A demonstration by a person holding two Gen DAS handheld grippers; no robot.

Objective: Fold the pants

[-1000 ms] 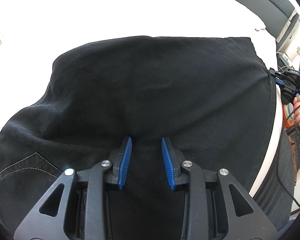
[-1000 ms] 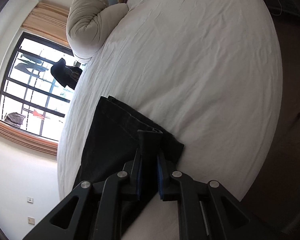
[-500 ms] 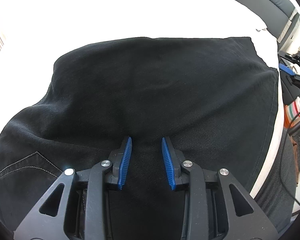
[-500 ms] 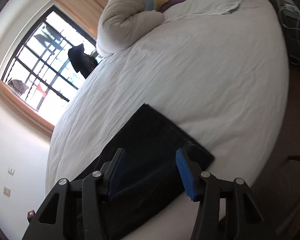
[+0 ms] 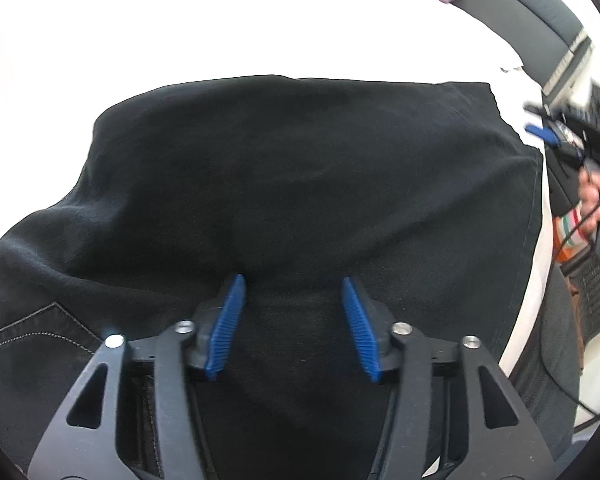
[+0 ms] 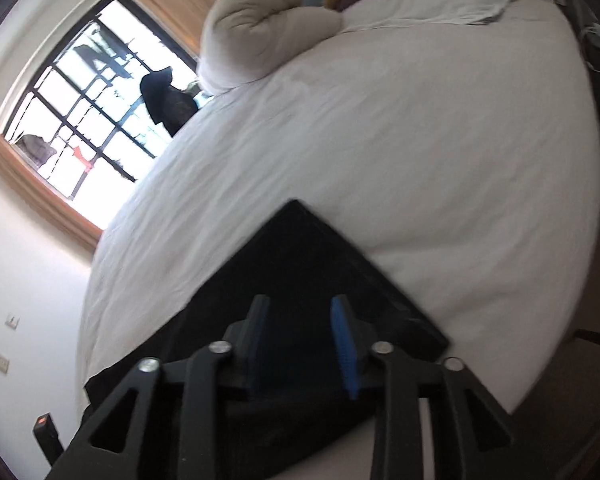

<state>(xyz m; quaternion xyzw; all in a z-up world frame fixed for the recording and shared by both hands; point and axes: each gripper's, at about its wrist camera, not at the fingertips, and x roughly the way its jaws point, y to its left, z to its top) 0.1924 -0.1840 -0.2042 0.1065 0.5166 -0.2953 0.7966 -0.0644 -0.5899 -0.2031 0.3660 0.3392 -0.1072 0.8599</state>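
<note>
Both grippers agape, holding nothing | black pants (image 5: 300,184) folded flat on white bed (image 6: 420,140)

- The pants (image 5: 300,184) lay spread on the bed (image 6: 420,128), near its front edge.
- The left tongs (image 5: 293,320) hung over the pants' near part, jaws apart, with a stitched pocket (image 5: 32,340) to their left.
- The right tongs (image 6: 300,340) stood over the pants' folded end (image 6: 320,260), jaws apart; in the left view they appeared beyond the pants' right edge.
- Pillows (image 6: 260,28) lay at the bed's far end, a window (image 6: 88,120) to the left.
</note>
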